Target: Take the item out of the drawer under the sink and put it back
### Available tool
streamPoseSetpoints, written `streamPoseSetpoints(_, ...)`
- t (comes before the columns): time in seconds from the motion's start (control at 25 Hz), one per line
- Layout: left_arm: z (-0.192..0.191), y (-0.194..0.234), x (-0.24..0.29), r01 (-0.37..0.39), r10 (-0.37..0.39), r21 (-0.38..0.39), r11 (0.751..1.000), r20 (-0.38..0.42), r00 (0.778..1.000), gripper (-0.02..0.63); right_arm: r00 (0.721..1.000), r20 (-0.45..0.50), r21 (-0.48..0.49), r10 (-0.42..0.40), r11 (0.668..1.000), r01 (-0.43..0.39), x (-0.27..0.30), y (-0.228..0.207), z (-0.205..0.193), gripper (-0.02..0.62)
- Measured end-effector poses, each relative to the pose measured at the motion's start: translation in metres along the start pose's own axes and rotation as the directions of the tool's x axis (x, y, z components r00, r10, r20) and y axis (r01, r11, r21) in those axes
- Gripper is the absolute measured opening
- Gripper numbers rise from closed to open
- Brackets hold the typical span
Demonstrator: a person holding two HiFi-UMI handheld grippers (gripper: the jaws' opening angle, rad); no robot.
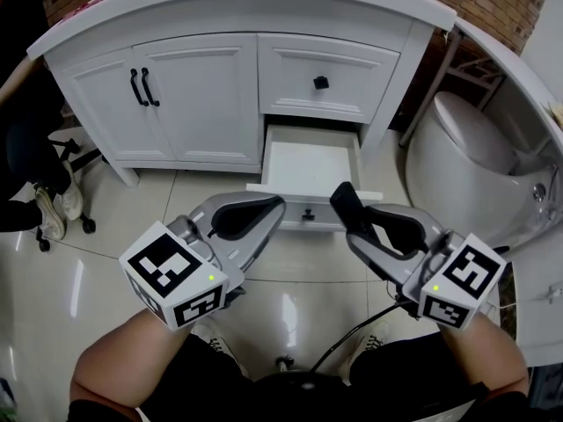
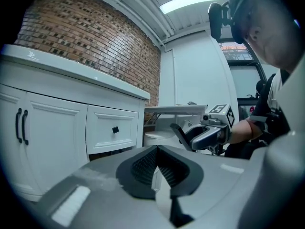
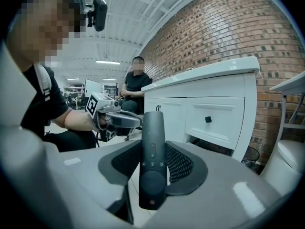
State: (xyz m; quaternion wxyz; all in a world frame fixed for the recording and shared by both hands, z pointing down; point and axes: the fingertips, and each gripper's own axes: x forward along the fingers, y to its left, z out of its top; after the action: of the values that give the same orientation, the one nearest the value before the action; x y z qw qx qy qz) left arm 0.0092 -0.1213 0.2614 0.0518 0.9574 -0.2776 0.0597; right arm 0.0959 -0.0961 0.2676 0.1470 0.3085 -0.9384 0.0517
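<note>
1. Below the white sink cabinet (image 1: 202, 95), low in the head view: bottom drawer (image 1: 308, 161) pulled out, nothing visible inside.
2. Just in front of that drawer, above the glossy tiled floor (image 1: 290, 297): right tongs (image 1: 362, 227) clamped on a slim black remote (image 3: 152, 156), pads pressing both long sides, far end poking out past the tips.
3. Beside them, a little apart: left tongs (image 1: 255, 214) closed on nothing, pads together.
4. Likely the put-back half of the job, with the remote out of the drawer and in the grip.
5. For a clean return:
   - Carry the remote forward over the drawer front, high enough to clear its top edge.
   - Tip the far end down and lower until it rests on the drawer bottom.
   - Only then ease the grip off, so nothing drops or skids.
   - Draw straight back without nudging the remote.
   - Keep the left tongs free for pushing the drawer shut by its knob (image 1: 309, 215).
</note>
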Motion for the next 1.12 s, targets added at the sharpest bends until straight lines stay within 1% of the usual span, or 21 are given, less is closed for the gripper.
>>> streamPoseSetpoints(0.32,0.0007,-0.0048,0.0006,0.007,-0.007,0.022,1.000,-0.002,1.000,0.006,1.000,0.000,0.001,-0.006,1.000,0.006,-0.0010,-0.0009,-0.0002,0.166)
streamPoseSetpoints(1.12,0.0012,-0.0050,0.0003,0.007,-0.007,0.022,1.000,0.001,1.000,0.006,1.000,-0.001,0.002,-0.001,1.000,0.001,0.0004,-0.0010,-0.0013,0.166)
